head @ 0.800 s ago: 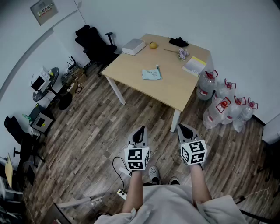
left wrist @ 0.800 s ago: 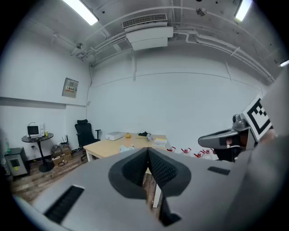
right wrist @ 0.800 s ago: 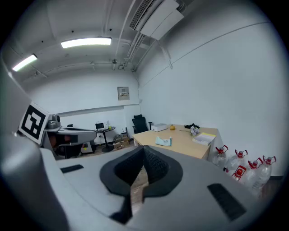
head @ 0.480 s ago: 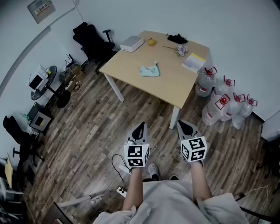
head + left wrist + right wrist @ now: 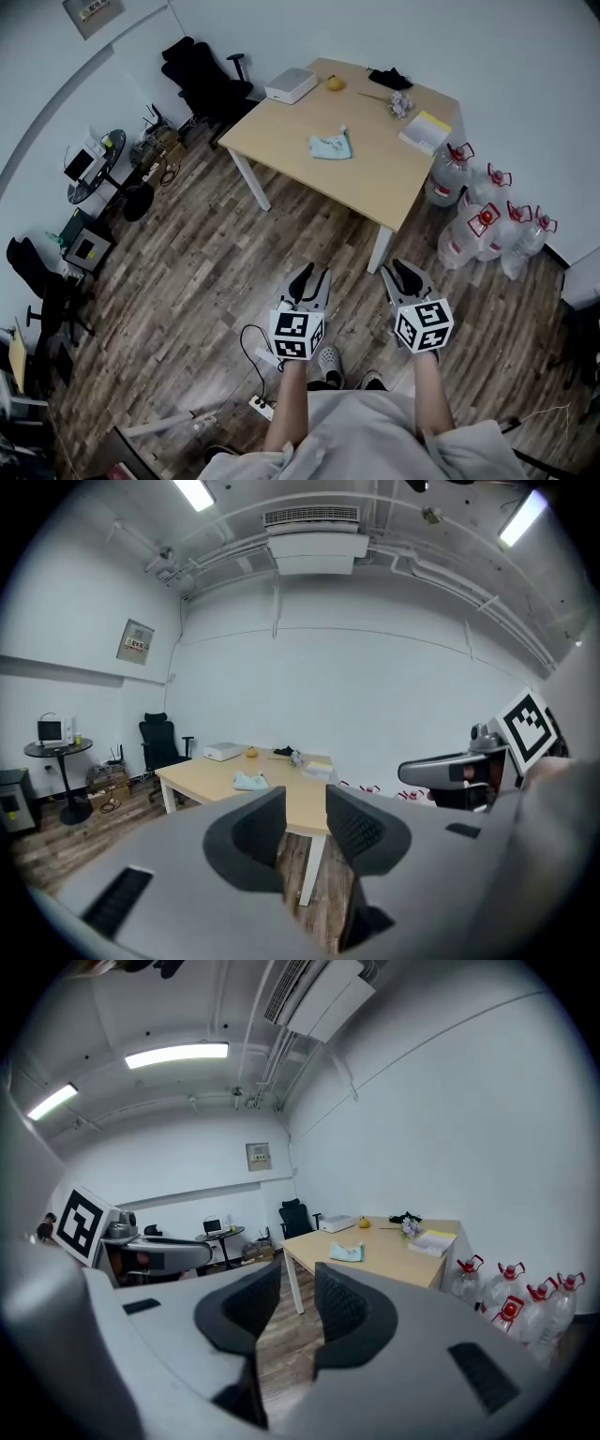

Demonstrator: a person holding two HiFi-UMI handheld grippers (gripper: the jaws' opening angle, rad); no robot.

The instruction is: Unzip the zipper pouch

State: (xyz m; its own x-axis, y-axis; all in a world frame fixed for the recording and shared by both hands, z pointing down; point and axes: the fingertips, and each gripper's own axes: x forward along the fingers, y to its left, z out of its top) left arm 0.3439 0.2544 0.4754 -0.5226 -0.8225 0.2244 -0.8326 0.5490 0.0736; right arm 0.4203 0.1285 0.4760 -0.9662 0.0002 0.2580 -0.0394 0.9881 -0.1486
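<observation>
head view, nearest first: my left gripper and my right gripper hang side by side over the wooden floor, both aimed toward the table. a power strip lies on the boards to my left.

left gripper view shows those jaws standing well apart. only floorboards and a white table leg show through the gap, and nothing is held. right gripper view shows the right jaws parted too, with a narrower gap and nothing between them.

farther out, the zipper pouch, pale blue-green, lies flat near the middle of the tabletop, well apart from both grippers. seen along the left jaws, the pouch sits above and a little left of the gap. seen along the right jaws, the pouch sits above and a little right of it.

past the pouch, a white box and a yellow fruit sit toward the far edge, with a yellow-covered book at the right. water bottles stand on the floor by the table's right side. a black office chair stands off its left corner.
</observation>
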